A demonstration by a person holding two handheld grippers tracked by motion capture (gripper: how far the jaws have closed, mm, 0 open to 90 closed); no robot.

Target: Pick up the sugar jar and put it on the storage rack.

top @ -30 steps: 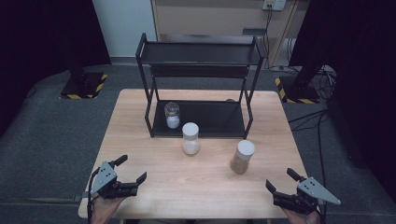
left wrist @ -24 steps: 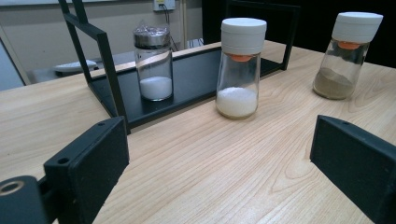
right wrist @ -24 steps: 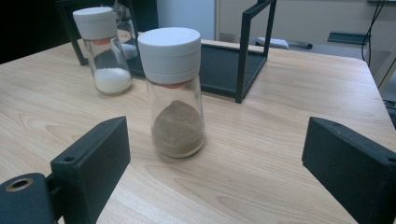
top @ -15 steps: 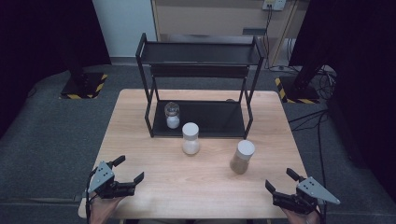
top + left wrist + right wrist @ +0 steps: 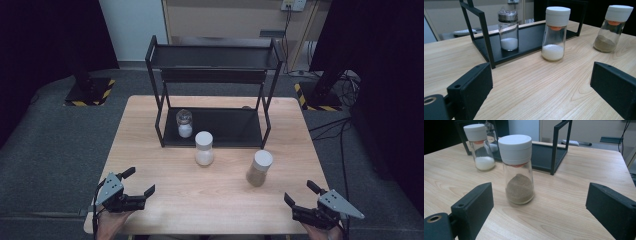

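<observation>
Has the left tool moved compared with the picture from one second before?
Yes. The left tool has drawn back slightly toward the table's near edge, away from the black rack; its jaws are open.

The pale wooden surface (image 5: pixel 150 130) carried a black two-tier rack (image 5: pixel 215 90) at its far side, a small jar (image 5: pixel 184 123) on its lower shelf — and before it two white-capped shakers, one of white grains (image 5: pixel 204 148), one brown (image 5: pixel 259 168).
</observation>
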